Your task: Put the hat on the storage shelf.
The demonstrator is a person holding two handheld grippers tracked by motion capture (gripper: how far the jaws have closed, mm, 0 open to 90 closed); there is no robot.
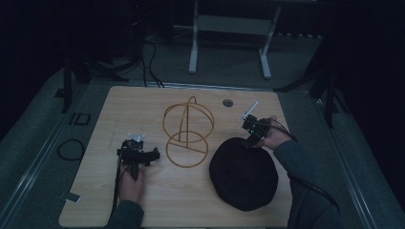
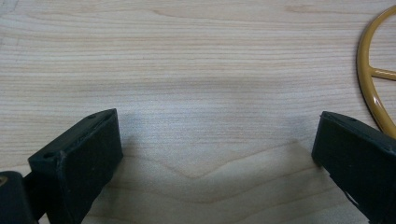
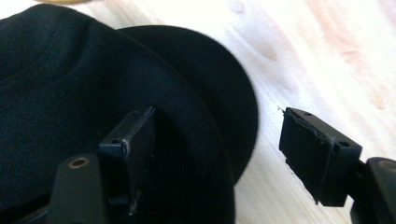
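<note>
A black brimmed hat (image 1: 243,174) lies crown-up near the table's (image 1: 95,191) front right corner, its brim flat on the wood, just right of a gold wire stand (image 1: 187,133).

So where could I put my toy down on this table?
Bare wood lies along the table's near edge between the left gripper and black hat, and at the far left corner. It is crowded around the gold wire stand and right gripper.

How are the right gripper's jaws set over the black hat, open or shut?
Open. The right gripper shows its jaws wide apart, one over the black hat, the other over the table.
</note>
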